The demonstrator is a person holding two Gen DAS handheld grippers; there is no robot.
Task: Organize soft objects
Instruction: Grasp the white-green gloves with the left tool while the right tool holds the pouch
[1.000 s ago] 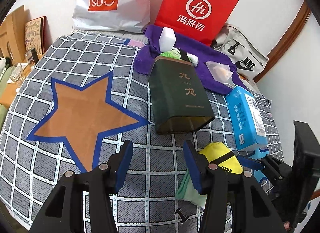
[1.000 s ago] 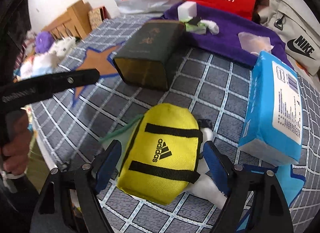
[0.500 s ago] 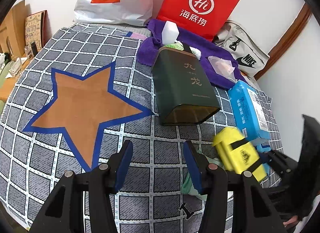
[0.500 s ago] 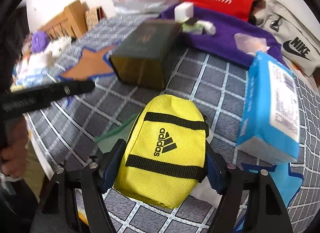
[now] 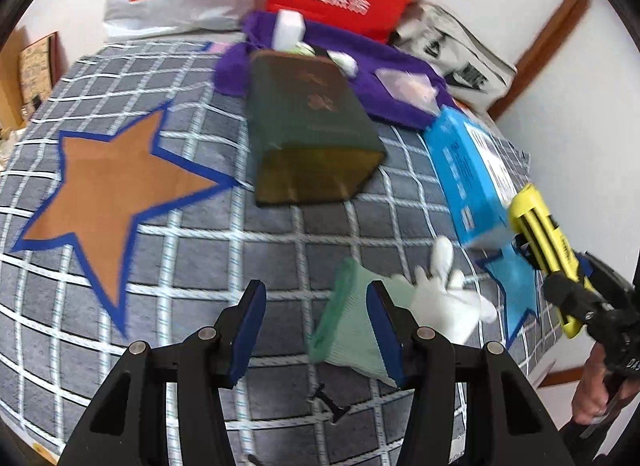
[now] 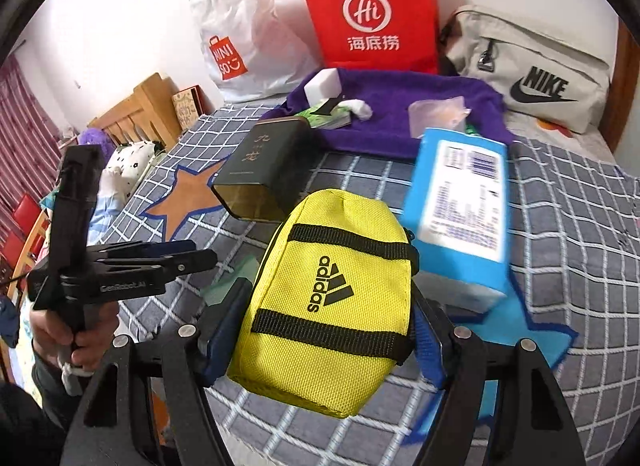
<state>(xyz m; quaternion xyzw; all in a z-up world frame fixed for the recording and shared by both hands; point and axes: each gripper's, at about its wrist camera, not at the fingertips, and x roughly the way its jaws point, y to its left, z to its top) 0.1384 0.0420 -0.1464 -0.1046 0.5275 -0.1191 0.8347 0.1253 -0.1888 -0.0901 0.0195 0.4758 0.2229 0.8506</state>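
Right tool (image 6: 320,330) grips the yellow pouch (image 6: 328,302) between its blue pads, lifted off the grid-patterned bed cover (image 6: 560,225), in front of the blue tissue pack (image 6: 460,217). Left tool (image 5: 316,322) hangs open with nothing between its pads, over the cover just beside a green-cuffed white glove (image 5: 436,298). Beyond lies a dark green tin (image 5: 312,133).

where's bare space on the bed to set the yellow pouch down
Widest free patch: the orange star and the grid around it, left of the dark green box. Crowded: purple towel at the back, and the right side with blue pack and glove.
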